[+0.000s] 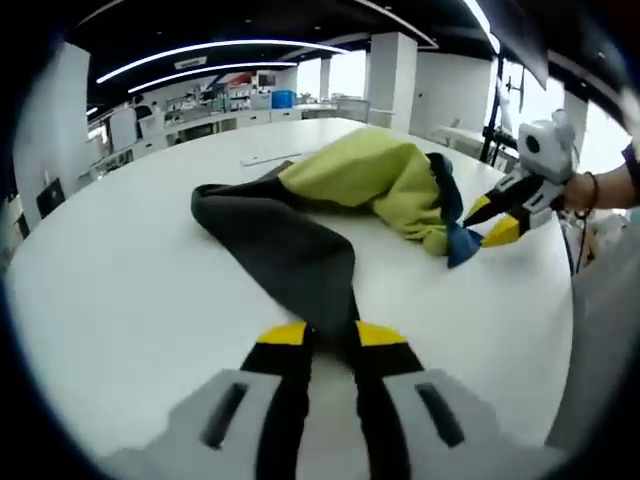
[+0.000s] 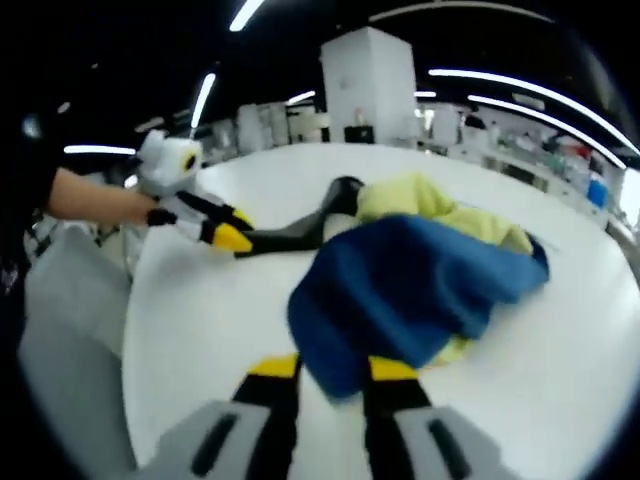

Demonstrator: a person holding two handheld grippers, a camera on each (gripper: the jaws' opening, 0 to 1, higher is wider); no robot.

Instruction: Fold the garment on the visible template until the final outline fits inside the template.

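We've got the garment (image 1: 340, 200) lying bunched up on the white table (image 1: 130, 290), and both grippers have a bit of it. It's three colours: a dark grey part (image 1: 290, 250), a yellow-green middle (image 1: 370, 175) and a blue part (image 2: 400, 290).

In the left gripper view, our left gripper (image 1: 332, 335) is clamped on the tip of the grey part, with the cloth running down between the yellow-tipped jaws. The grey stretches away from us up to the yellow-green lump. Off to the right, the right gripper (image 1: 492, 220) is pinching the blue edge near the table's rim, with a hand (image 1: 600, 190) behind it.

In the right gripper view, our right gripper (image 2: 335, 370) grips the blue part, which drapes over the jaws and covers much of the yellow-green. The left gripper (image 2: 225, 228) comes in from the left, holding the grey end low over the table.

We can't make out any template on the table from here.
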